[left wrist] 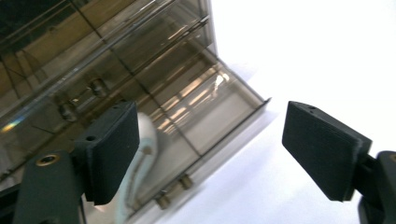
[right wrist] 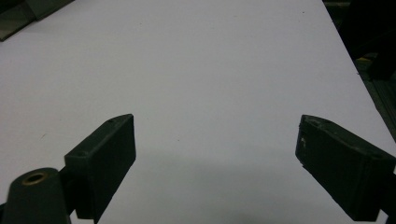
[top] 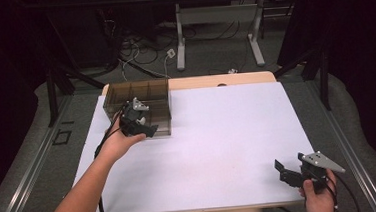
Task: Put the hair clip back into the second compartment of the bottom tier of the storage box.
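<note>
A smoky clear box [top: 142, 90] with several compartments stands at the far left of the white table top [top: 218, 144]. My left gripper [top: 140, 125] hovers at the box's near edge, open with nothing between its jaws. In the left gripper view the box [left wrist: 163, 56] lies just ahead of the gripper [left wrist: 210, 135]. A curved white object [left wrist: 145, 140] lies in a near compartment, partly hidden behind one jaw. My right gripper [top: 285, 172] rests low at the table's near right corner, open and holding nothing. In its own view the right gripper [right wrist: 215, 135] has bare white surface between its jaws.
Small metal fittings [left wrist: 175, 190] show along the box's near edge. A strip of wooden table edge [top: 224, 79] runs behind the white top. Beyond it are desk legs [top: 180, 41] and loose cables [top: 142, 54] on the floor. Dark frames flank both sides.
</note>
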`<state>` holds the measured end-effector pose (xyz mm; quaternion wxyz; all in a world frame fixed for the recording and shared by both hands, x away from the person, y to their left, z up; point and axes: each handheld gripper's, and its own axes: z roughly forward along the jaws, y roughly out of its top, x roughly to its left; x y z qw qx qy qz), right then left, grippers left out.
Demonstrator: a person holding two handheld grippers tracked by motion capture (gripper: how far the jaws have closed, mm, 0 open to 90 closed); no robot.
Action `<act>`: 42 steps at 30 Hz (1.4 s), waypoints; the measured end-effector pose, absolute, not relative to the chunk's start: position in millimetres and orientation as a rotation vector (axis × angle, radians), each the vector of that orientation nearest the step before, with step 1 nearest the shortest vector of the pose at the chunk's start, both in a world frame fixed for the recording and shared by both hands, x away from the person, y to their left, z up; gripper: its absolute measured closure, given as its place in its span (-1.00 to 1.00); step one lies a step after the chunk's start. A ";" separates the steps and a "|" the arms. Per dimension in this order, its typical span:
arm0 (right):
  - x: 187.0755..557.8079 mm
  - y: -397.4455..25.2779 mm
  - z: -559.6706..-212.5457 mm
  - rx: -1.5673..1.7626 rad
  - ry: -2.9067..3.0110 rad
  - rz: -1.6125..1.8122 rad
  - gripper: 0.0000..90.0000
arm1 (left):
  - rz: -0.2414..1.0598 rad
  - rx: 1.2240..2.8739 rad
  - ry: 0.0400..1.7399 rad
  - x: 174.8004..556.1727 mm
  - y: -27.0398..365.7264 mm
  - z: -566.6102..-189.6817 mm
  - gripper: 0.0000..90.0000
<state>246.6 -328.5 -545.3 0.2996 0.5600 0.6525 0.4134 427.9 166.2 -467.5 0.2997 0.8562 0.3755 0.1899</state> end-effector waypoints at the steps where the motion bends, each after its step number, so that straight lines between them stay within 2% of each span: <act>1: 247.1 -328.3 -545.5 1.482 1.730 1.101 -0.74 | 0.489 2.257 1.009 425.6 166.5 -467.9 -0.62; 18: 250.1 -325.7 -545.9 1.468 1.724 1.119 -0.74 | 0.366 2.034 1.074 384.4 190.3 -477.4 -0.91; 33: 249.3 -326.7 -545.7 1.470 1.720 1.114 -0.74 | 0.420 1.887 1.113 349.6 212.2 -486.3 -0.99; 42: 249.9 -325.9 -545.8 1.468 1.722 1.117 -0.74 | 0.467 1.843 1.076 324.9 222.3 -492.1 -0.99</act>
